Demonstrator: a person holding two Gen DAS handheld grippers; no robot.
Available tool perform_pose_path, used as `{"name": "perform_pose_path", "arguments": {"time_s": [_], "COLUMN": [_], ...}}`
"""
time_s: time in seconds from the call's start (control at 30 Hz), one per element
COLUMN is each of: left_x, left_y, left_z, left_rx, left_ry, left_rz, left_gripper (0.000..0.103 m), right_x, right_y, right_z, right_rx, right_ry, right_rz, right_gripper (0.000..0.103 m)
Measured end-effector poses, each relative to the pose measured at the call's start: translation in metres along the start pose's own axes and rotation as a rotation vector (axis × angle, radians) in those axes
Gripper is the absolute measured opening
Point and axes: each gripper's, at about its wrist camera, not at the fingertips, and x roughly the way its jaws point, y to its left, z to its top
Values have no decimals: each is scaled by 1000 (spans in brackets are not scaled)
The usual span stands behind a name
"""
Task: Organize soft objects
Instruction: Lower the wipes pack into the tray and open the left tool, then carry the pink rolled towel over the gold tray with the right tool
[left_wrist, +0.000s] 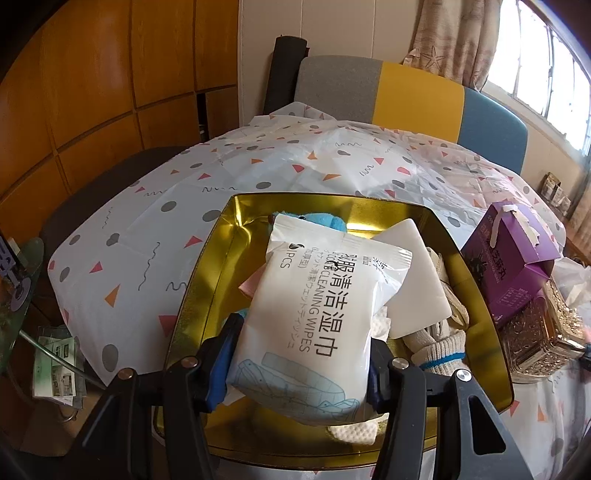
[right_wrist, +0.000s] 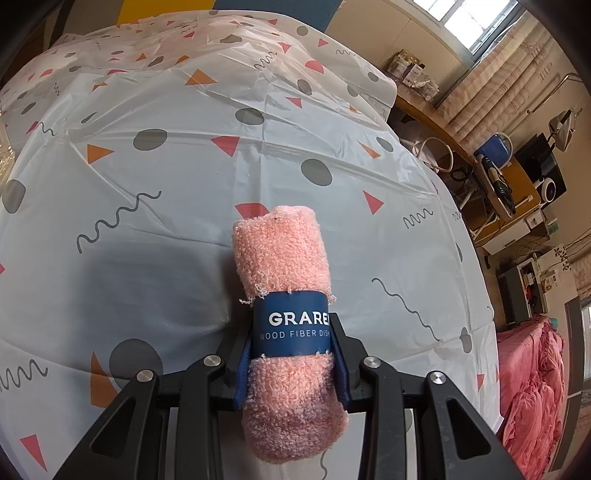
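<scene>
Blue-padded left fingers clamp the wipes pack (over the gold tray); right fingers grip the pink towel roll.

The left wrist view looks forward along the left tool and slightly down, close above a gold tray at lower centre, facing a colour-block chair at the top. The right wrist view looks forward and down along the right tool — close to the worktop, room at right. Both share the patterned tablecloth.
</scene>
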Motion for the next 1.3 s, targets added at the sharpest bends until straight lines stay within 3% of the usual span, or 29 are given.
{"name": "perform_pose_path", "arguments": {"time_s": [0.13, 0.3, 0.53, 0.57, 0.63, 0.7, 0.97, 1.3], "left_x": [12, 46, 72, 71, 65, 57, 23, -42], "left_y": [1, 7, 18, 20, 25, 27, 22, 8], "left_z": [0, 0, 18, 20, 23, 23, 16, 16], "left_rx": [-5, -13, -24, -25, -39, -41, -40, -61], "left_ry": [37, 151, 181, 175, 160, 142, 79, -137], "left_rz": [-4, 13, 66, 67, 67, 69, 61, 73], "left_gripper": [57, 59, 64, 66, 81, 88, 94, 101], "right_x": [-1, 0, -1, -1, 0, 0, 1, -2], "right_y": [1, 2, 2, 2, 1, 1, 1, 5], "right_z": [0, 0, 0, 0, 1, 1, 1, 0], "right_rx": [-6, -11, -6, -5, -4, -4, -5, -20], "right_ry": [-4, -6, -3, -3, -2, -2, -3, -4], "right_rz": [-4, -7, -3, -2, 0, 0, -1, -19], "right_gripper": [36, 36, 35, 35, 35, 35, 35, 35]}}
